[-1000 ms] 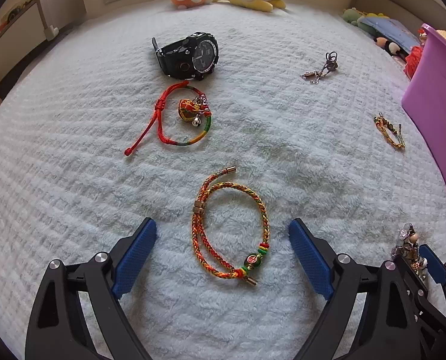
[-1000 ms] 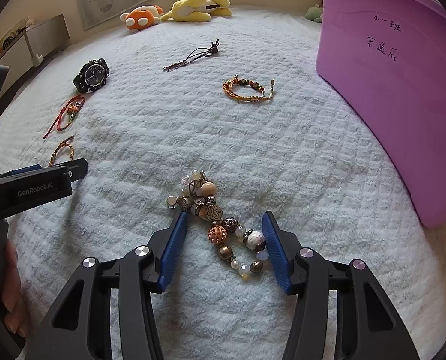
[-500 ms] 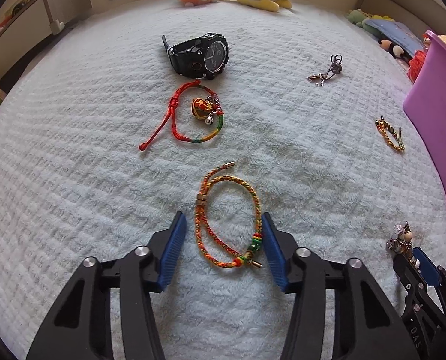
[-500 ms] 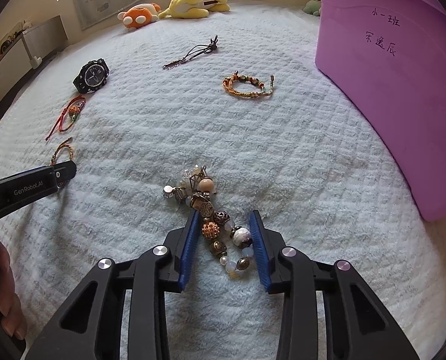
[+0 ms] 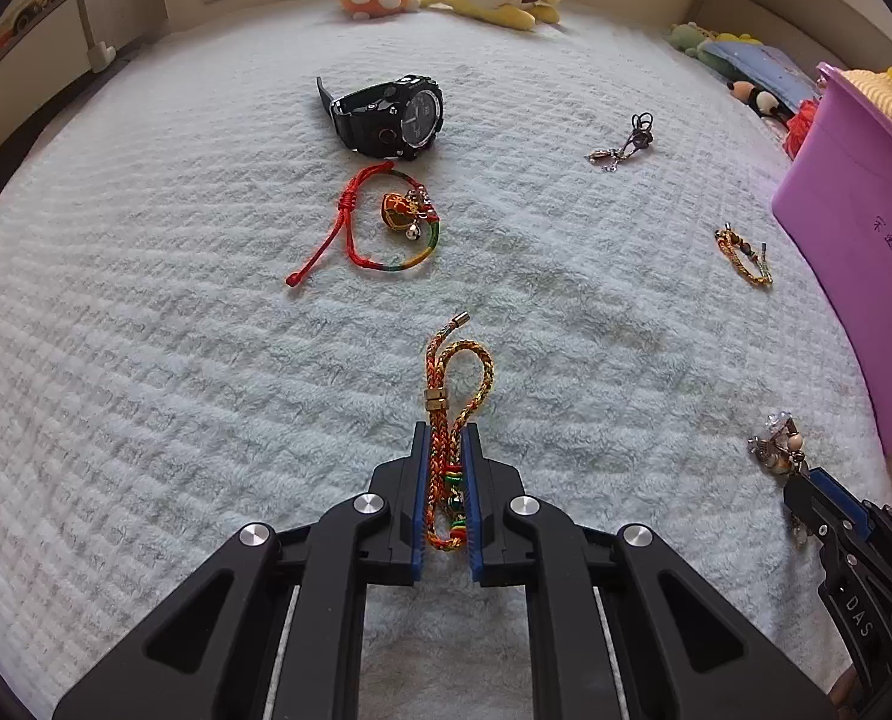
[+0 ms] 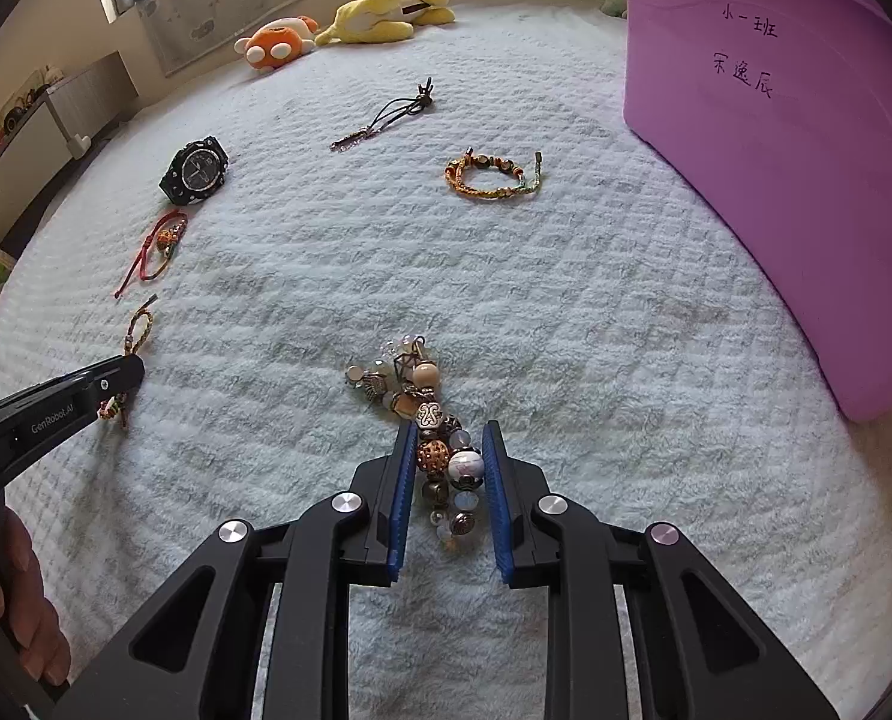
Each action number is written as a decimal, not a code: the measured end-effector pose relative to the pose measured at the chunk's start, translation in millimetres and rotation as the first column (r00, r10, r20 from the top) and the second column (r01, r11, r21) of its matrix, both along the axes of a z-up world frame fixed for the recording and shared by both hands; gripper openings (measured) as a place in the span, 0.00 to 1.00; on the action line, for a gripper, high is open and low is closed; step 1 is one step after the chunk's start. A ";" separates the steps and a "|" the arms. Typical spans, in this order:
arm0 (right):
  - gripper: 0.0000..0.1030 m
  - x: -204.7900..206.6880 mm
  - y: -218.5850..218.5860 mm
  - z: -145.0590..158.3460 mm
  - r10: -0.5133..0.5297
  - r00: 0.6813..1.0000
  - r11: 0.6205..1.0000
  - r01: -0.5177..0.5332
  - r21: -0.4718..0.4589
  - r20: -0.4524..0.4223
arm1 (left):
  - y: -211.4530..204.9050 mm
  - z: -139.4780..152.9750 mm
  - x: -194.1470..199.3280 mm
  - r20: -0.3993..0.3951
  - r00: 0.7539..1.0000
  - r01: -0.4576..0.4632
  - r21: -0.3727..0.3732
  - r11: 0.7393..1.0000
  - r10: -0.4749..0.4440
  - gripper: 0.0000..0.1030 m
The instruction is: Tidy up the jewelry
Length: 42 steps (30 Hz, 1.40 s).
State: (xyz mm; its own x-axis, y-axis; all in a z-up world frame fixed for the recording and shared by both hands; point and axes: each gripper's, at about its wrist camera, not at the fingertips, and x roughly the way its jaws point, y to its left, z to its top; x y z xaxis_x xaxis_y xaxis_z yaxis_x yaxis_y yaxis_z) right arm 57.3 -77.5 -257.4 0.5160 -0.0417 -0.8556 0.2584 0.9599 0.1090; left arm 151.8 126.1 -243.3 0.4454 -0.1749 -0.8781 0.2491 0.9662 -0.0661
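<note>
The braided bracelet (image 5: 454, 414) lies on the white blanket (image 5: 176, 360), long axis running straight away from the left gripper (image 5: 444, 450), whose pads are pressed closed on its beaded end. The right gripper (image 6: 446, 450) is clamped on the beaded bracelet (image 6: 434, 432), likewise lengthwise. The purple bin (image 6: 775, 150) stands to the right; its contents cannot be seen

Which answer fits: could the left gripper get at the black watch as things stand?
Probably not yet. The white bedspread between them lies open apart from the red string bracelet, but the left gripper is shut on the braided bracelet, leaving nothing free for the black watch.
</note>
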 end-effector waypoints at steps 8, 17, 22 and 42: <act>0.00 -9.3 -0.8 11.9 -0.001 1.000 1.000 0.001 0.002 -0.016 | -0.4 13.9 -15.3 -0.016 0.998 0.055 -0.005 0.998 -0.055 0.10; 0.01 -8.6 0.6 7.2 0.020 0.998 1.000 -0.020 0.000 -0.052 | 3.0 20.7 -21.1 -0.012 0.997 0.078 -0.014 0.997 -0.078 0.10; 0.26 -6.6 4.6 5.7 0.035 0.998 0.999 -0.036 -0.021 -0.053 | 4.1 17.2 -24.5 -0.024 0.997 0.078 -0.021 0.997 -0.078 0.10; 0.20 -8.7 7.7 -12.9 0.048 0.997 0.996 -0.053 -0.078 -0.063 | 0.6 6.0 -30.7 -0.051 0.995 0.081 -0.023 0.996 -0.082 0.10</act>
